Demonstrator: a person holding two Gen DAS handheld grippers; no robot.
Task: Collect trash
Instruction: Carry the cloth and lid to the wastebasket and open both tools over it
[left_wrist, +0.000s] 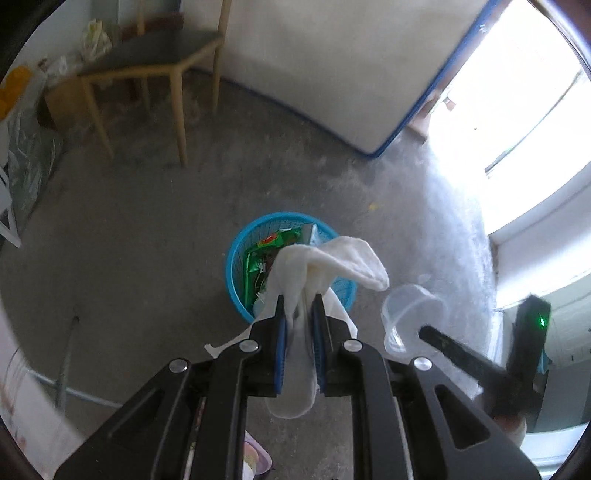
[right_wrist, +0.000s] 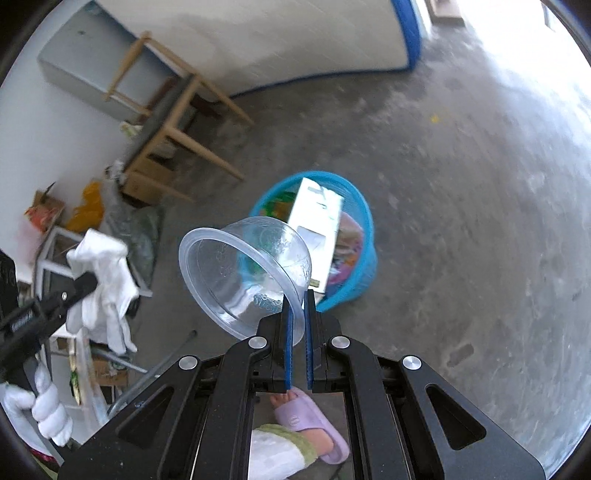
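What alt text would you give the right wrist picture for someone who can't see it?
The right gripper pinches the rim of a clear plastic cup above a blue trash basket already holding packaging. At left, the left gripper grips a white cloth; a wooden chair stands behind.

I see: basket blue mesh | cloth white | bowl clear | wrapper green | slipper lilac | floor mottled grey | my fingers blue-padded, black
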